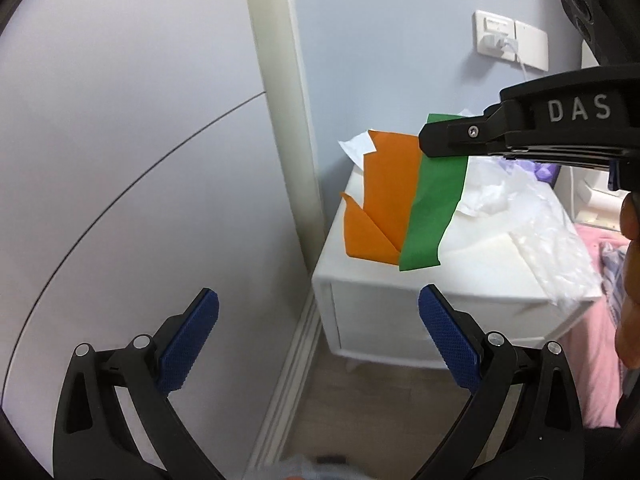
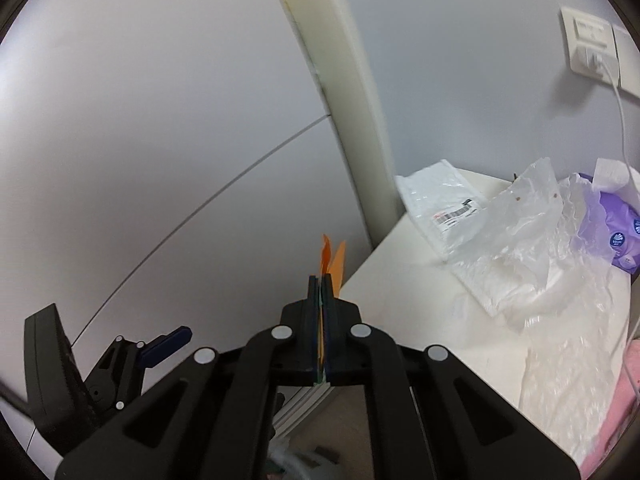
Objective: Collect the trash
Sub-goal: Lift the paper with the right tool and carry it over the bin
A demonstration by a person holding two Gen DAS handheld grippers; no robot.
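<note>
Nearest in the left wrist view, the left gripper (image 1: pixel 318 320) has its blue-padded fingers spread wide with nothing between them. Above and beyond it, the right gripper (image 1: pixel 444 142), lettered "DAS" on its side, is clamped on an orange paper scrap (image 1: pixel 386 200) and a green paper scrap (image 1: pixel 434 208), which hang in the air in front of the white nightstand (image 1: pixel 400 312).

In the right wrist view the right gripper (image 2: pixel 323 300) shows its jaws pressed together, with only thin edges of the orange paper scrap (image 2: pixel 334 260) poking out; the green one is barely a sliver there. The left gripper (image 2: pixel 160 350) sits low at the left.

On the nightstand (image 2: pixel 400 308) lie a white mailer bag (image 2: pixel 436 196) with a barcode label too blurred to read, crumpled clear plastic film (image 2: pixel 532 248), and a purple tissue pack (image 2: pixel 618 232) partly hidden by the film. Beyond the nightstand, a wall socket (image 2: pixel 592 48) holds a white charger cable (image 2: pixel 622 120).
</note>
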